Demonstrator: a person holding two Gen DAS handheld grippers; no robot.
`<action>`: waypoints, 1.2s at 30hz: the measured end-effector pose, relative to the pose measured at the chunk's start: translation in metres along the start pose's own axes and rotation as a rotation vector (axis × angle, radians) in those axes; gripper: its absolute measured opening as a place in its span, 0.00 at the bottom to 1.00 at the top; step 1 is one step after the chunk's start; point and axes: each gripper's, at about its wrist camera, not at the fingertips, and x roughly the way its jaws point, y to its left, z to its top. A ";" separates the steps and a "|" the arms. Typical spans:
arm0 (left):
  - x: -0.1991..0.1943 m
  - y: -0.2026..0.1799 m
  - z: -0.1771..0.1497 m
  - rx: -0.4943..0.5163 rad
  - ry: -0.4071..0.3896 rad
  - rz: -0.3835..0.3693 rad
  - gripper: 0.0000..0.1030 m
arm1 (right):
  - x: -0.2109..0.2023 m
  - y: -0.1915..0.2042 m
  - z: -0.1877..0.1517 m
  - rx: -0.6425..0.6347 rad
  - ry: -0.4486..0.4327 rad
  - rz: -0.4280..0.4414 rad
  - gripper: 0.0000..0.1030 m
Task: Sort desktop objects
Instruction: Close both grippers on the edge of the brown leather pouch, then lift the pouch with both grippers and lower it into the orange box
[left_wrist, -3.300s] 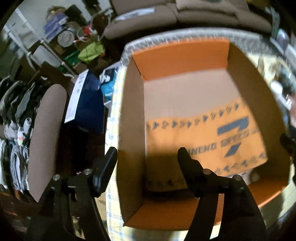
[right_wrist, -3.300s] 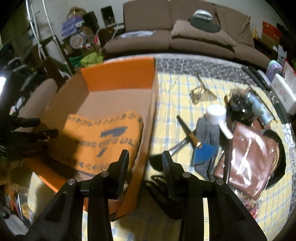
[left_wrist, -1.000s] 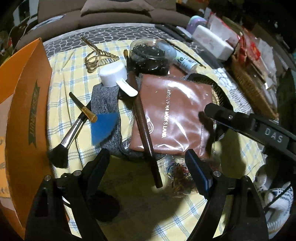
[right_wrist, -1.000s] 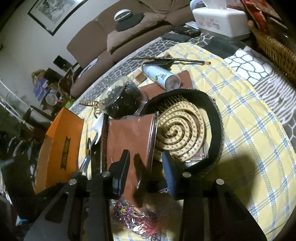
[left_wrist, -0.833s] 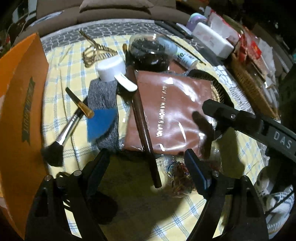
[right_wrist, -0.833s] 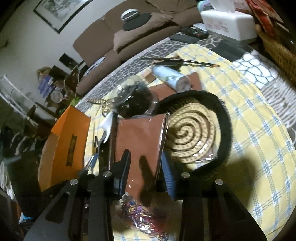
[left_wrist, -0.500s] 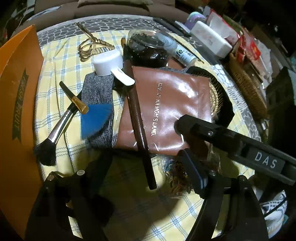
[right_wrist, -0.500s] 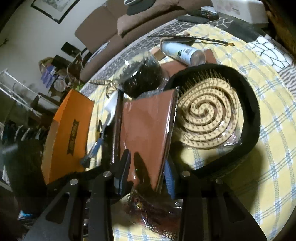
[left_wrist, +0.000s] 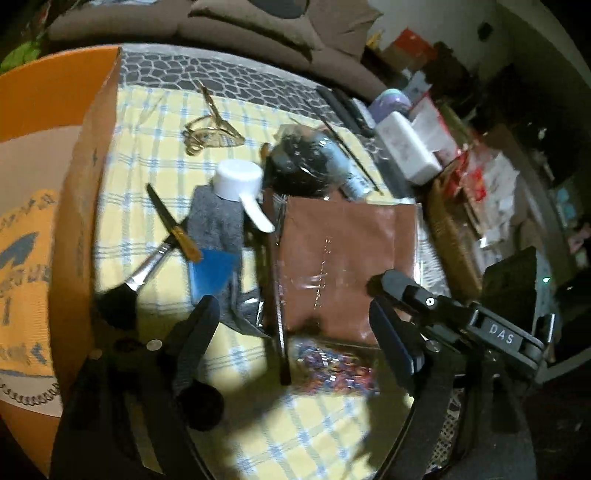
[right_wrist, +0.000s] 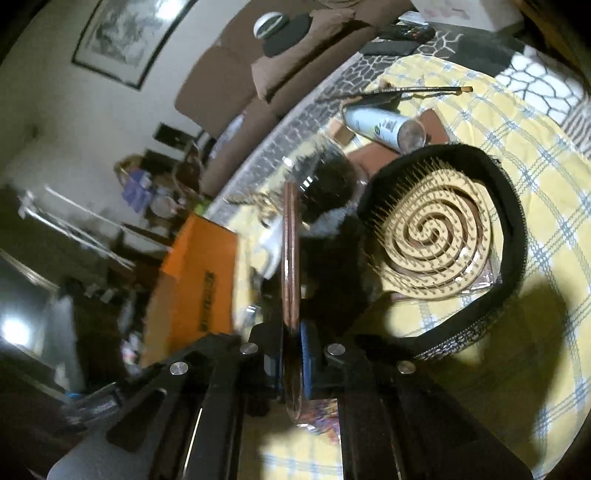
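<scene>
The right tongs (right_wrist: 291, 360) pinch the edge of the brown pouch (left_wrist: 343, 258), lifting it on its side. The left tongs (left_wrist: 291, 332) hang wide and opening, holding nothing, over the yellow checked table (left_wrist: 295, 424). Farther off sits the orange box (left_wrist: 85, 177).

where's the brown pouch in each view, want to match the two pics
Left wrist: brown pouch lies flat at centre right, the right gripper clamped on its near right corner.
Right wrist: brown pouch seen edge-on, a thin vertical strip at centre, pinched between the fingers.
Shared landmark: orange box, left in both.
</scene>
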 end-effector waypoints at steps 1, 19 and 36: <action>0.001 0.001 0.000 -0.004 0.008 -0.015 0.79 | -0.006 -0.001 0.001 0.015 -0.005 0.021 0.06; -0.030 0.003 0.015 -0.066 -0.030 -0.292 0.21 | -0.049 0.044 0.000 -0.007 -0.019 0.219 0.08; -0.139 0.030 0.017 -0.033 -0.227 -0.308 0.11 | -0.009 0.129 -0.021 -0.296 -0.076 0.026 0.11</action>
